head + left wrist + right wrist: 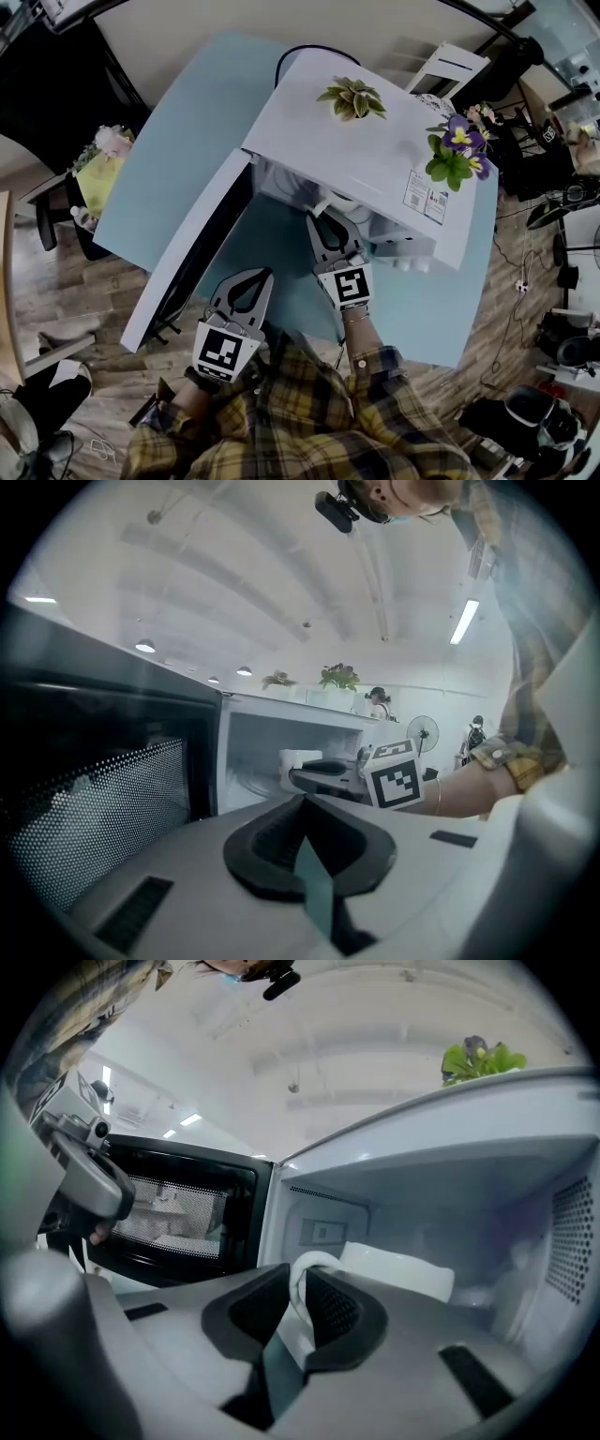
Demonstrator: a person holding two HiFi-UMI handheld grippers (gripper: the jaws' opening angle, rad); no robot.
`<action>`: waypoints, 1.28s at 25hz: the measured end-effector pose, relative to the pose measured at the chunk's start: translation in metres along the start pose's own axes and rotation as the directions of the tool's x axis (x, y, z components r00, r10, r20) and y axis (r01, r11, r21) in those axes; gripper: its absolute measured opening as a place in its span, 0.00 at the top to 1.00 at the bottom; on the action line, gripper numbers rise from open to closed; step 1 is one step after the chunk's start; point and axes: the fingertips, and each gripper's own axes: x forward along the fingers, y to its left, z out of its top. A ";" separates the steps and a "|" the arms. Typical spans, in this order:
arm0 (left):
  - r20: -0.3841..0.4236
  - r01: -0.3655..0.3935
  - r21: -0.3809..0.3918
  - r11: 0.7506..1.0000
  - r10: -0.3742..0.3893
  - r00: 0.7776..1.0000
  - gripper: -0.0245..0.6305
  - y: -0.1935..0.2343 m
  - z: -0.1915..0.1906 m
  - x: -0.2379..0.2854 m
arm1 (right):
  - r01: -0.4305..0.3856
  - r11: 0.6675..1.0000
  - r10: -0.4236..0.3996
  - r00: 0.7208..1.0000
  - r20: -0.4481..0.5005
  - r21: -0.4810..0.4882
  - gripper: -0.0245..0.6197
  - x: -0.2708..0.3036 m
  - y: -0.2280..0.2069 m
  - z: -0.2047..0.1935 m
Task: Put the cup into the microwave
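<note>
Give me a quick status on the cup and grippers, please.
Right gripper shut on cup handle, cup inside microwave. Left gripper shut, empty. Door open, nothing blocking.

Pale blue flat-topped counter (164, 159) on a wood-plank floor (98, 300).
Carries one thing directly: a white box-shaped microwave oven (375, 155), set toward the right side, with its dark-windowed, white-edged door (187, 258) swung wide open to the left. Shows bare blue surface left of the oven and in front of its open mouth, seen from the head view.
</note>
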 end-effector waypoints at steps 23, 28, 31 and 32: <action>0.001 -0.013 0.004 1.000 0.013 1.000 0.98 0.006 0.001 -0.006 | 0.077 0.996 -0.075 0.995 -0.066 0.033 0.89 0.028 -0.021 -0.034; 0.004 -0.012 0.004 1.000 0.012 1.000 0.98 0.007 0.002 -0.006 | 0.046 0.995 -0.041 0.998 -0.053 0.089 0.88 0.033 -0.017 -0.031; 0.008 -0.012 0.001 1.000 0.012 1.000 0.98 0.007 0.002 -0.006 | 0.031 0.993 -0.025 0.998 -0.049 0.114 0.83 0.033 -0.013 -0.031; 0.008 -0.012 0.002 1.000 0.012 1.000 0.98 0.007 0.002 -0.006 | 0.026 0.992 -0.020 0.999 -0.047 0.122 0.82 0.033 -0.013 -0.030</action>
